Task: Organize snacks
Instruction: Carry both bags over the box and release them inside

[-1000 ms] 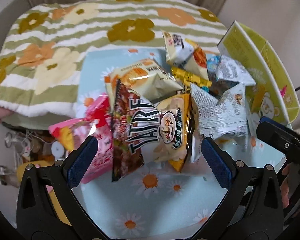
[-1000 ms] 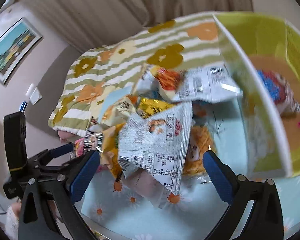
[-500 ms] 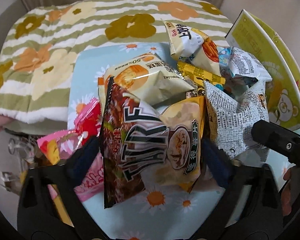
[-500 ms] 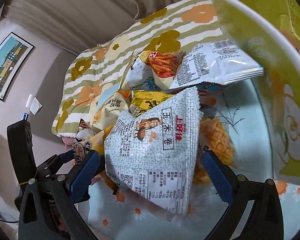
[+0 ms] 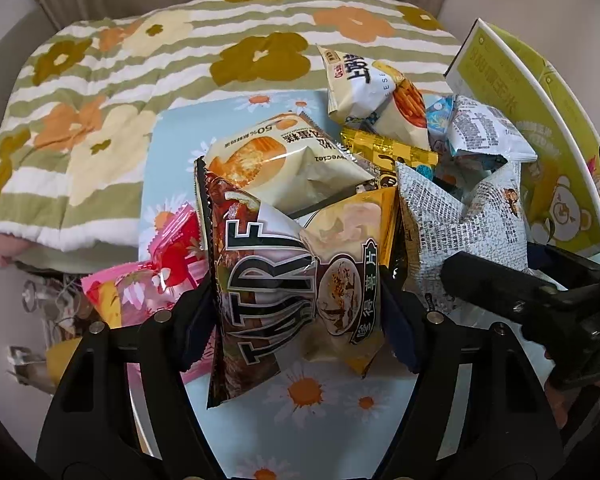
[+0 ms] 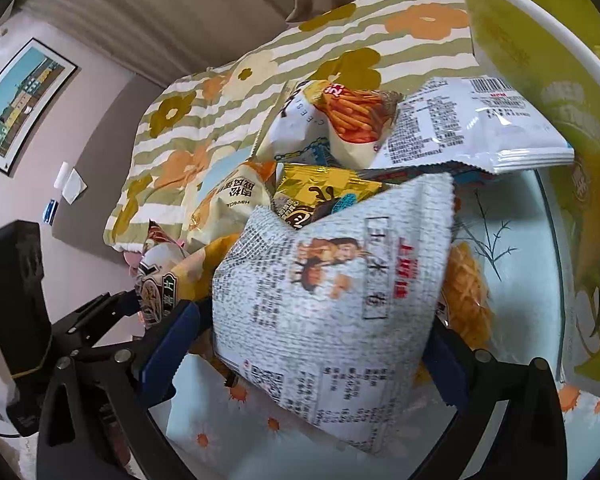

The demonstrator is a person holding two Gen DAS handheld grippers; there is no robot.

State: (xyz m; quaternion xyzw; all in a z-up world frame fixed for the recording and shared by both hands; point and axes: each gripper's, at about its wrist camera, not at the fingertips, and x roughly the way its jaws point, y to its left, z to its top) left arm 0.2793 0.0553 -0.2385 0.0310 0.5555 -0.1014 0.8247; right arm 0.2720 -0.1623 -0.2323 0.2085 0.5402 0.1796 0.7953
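Note:
A heap of snack bags lies on a light blue daisy-print cloth [image 5: 312,400]. My left gripper [image 5: 300,320] is shut on a brown and gold chip bag [image 5: 288,280], its blue pads pressing both sides. My right gripper [image 6: 312,344] is shut on a white printed puffed-corn bag [image 6: 332,304], which also shows in the left wrist view [image 5: 460,232]. Behind lie a cream cake bag [image 5: 288,164], a gold packet [image 5: 388,152], a white fries-print bag [image 6: 340,120] and a white bag with a barcode [image 6: 468,128]. A pink candy bag [image 5: 144,284] lies left.
A yellow-green cardboard box [image 5: 540,120] stands open at the right, close to the heap; it also fills the right of the right wrist view [image 6: 560,120]. A flower-striped blanket [image 5: 140,80] lies behind. A framed picture [image 6: 20,96] hangs on the left wall.
Both grippers moved forward into the heap and closed: the left on the brown and gold chip bag, the right on the white printed bag.

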